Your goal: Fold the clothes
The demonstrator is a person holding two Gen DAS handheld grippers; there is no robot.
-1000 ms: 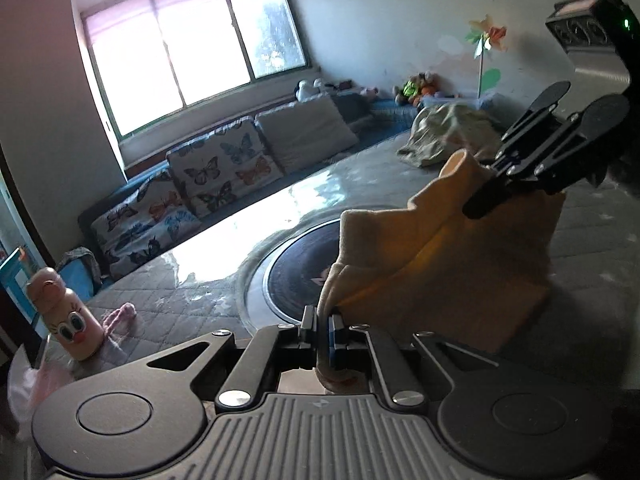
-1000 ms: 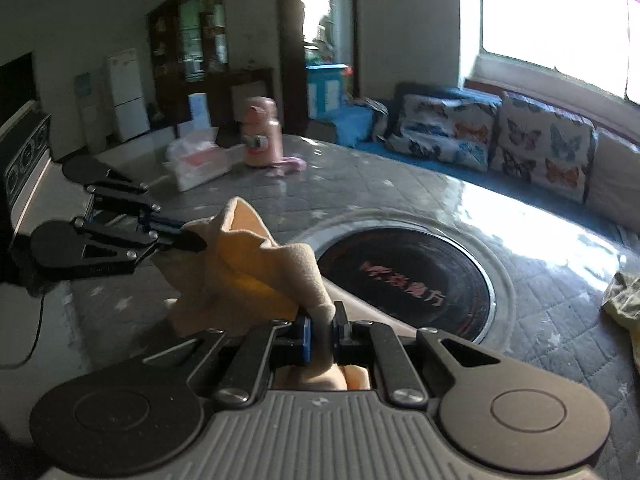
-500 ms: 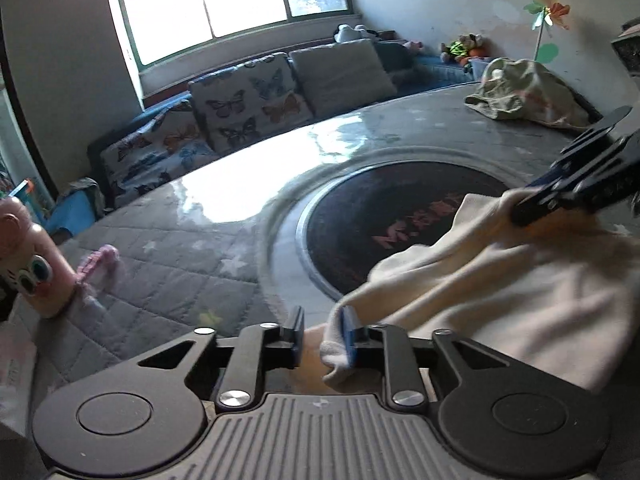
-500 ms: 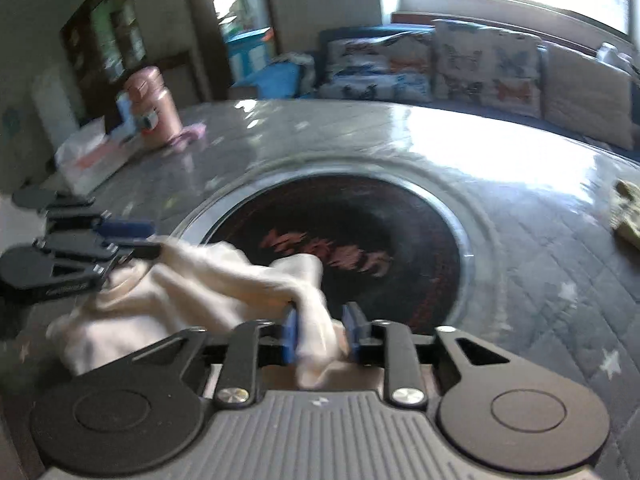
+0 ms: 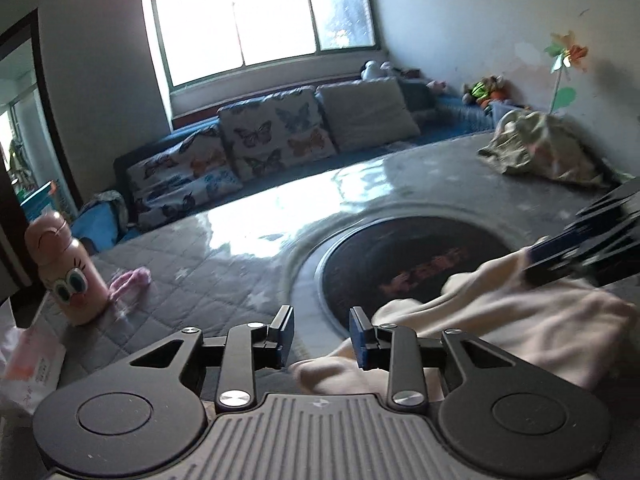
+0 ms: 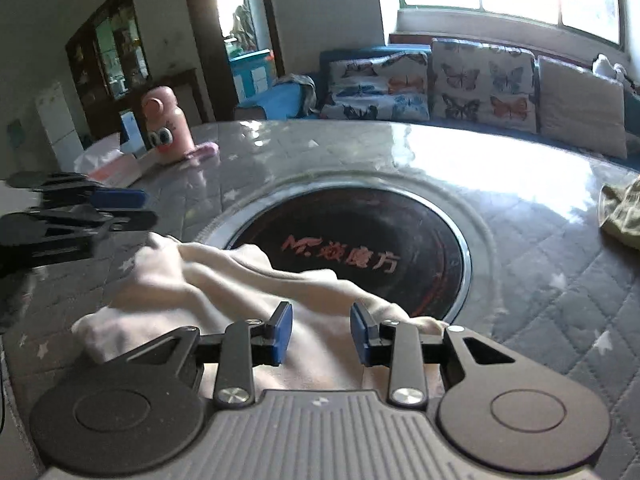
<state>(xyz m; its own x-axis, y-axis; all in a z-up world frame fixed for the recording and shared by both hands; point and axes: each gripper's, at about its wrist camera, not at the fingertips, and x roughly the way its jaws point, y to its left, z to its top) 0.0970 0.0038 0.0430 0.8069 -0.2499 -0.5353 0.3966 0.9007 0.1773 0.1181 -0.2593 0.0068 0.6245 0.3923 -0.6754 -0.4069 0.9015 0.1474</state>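
Left wrist view
Left gripper (image 5: 321, 334): bottom centre of the frame, jaws spread apart, nothing between the blue pads
Cream garment (image 5: 516, 320): lower right of the frame, lying crumpled on the worktop (image 5: 192, 280), one edge just under the right-hand pad, its upper edge over the rim of the black disc (image 5: 404, 256)
Right gripper (image 5: 560, 254): right edge of the frame, blurred, its tips at the garment's upper right corner; from here I cannot tell whether it pinches cloth
Pink bottle (image 5: 66, 268): left of the frame, upright on the worktop
Olive cloth pile (image 5: 540, 152): upper right, well apart from the garment

Right wrist view
Right gripper (image 6: 321, 334): bottom centre, jaws wide apart, cream garment (image 6: 224, 284) lying beneath the gap, not clamped
Garment position: lower left to centre, heaped in folds on the quilted worktop (image 6: 540, 300), its far edge overlapping the black disc (image 6: 360, 248)
Left gripper (image 6: 136, 208): left edge of the frame, pads parted, just beside the garment's far left corner, holding nothing
Pink bottle (image 6: 166, 128): upper left, upright
Olive cloth pile (image 6: 622, 212): right edge, partly cut off
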